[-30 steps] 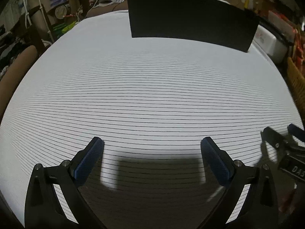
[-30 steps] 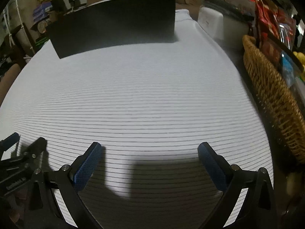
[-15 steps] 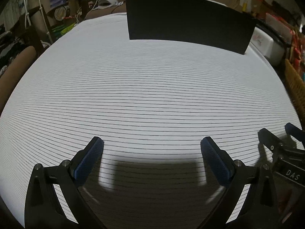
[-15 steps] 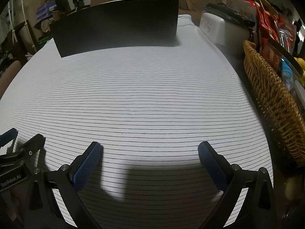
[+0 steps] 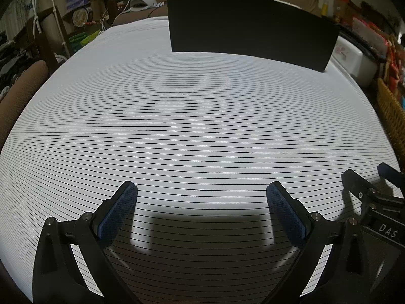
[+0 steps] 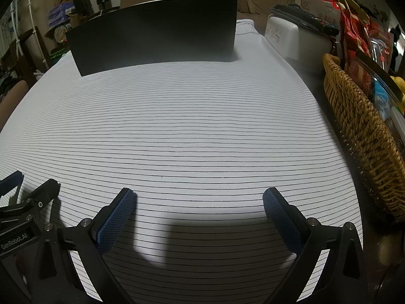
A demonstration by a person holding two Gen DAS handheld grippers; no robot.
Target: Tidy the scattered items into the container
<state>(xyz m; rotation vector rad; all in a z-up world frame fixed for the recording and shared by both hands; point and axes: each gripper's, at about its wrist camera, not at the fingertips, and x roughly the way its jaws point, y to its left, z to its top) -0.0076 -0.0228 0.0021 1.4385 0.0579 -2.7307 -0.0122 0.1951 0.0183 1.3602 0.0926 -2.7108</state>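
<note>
A black box-like container (image 5: 253, 25) stands at the far end of the striped tablecloth (image 5: 197, 116); only its dark near wall shows, also in the right wrist view (image 6: 157, 35). No loose items appear on the cloth in either view. My left gripper (image 5: 201, 187) hovers open over the near part of the cloth, nothing between its blue pads (image 5: 119, 210). My right gripper (image 6: 198, 192) is open and empty too, just right of the left one. Each shows at the edge of the other's view: the right gripper (image 5: 370, 177) and the left gripper (image 6: 31, 182).
A wicker basket (image 6: 359, 126) full of packets runs along the table's right edge. A white appliance (image 6: 291, 38) sits at the back right behind the container. A brown chair back (image 5: 17, 96) and shelves with clutter stand to the left.
Both views drifted slightly, with a little more of the room beyond the table showing. The jaws of both grippers stayed open and nothing was picked up.
</note>
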